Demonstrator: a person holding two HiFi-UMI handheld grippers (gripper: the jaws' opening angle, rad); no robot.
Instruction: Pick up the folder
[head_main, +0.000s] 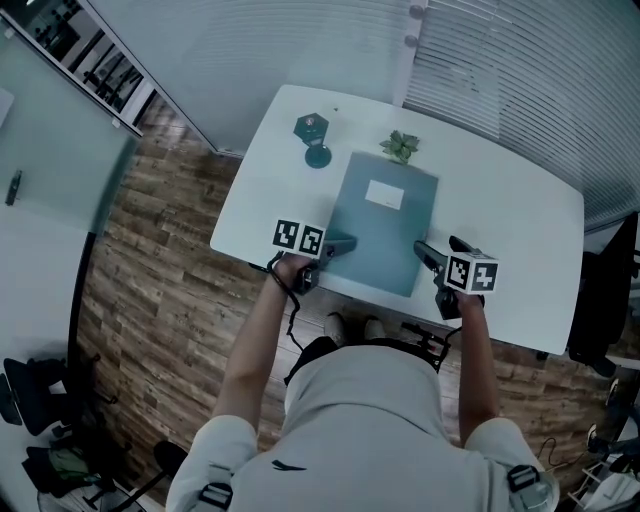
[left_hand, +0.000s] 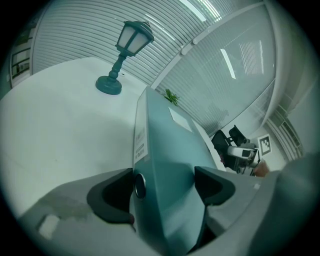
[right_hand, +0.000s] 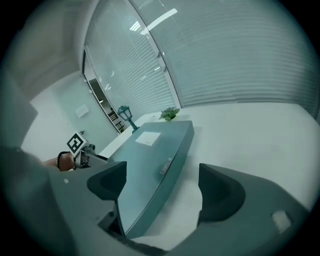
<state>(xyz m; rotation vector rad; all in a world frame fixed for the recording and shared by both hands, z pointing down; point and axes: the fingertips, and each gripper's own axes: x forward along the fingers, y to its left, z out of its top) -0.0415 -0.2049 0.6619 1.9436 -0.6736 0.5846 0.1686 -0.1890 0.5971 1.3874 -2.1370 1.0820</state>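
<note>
The folder (head_main: 385, 225) lies on the white table (head_main: 520, 250), its left edge pinched in our left gripper (head_main: 345, 243). Our right gripper (head_main: 425, 250) stands spread around the folder's right edge, without squeezing it. We cannot read the cover label (head_main: 385, 195) or the spine label (left_hand: 140, 145). Beyond the grippers stand a small lamp (head_main: 314, 138) and a plant (head_main: 401, 147), with blinds (head_main: 520, 80) behind and a wood floor (head_main: 160, 290) below.

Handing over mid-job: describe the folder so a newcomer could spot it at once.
Find the white table in front of the person. The folder lies toward its near edge, in front of a small lamp ornament and a little green plant. It is the only large, flat, grey-blue thing there, with a white label on its cover.
</note>
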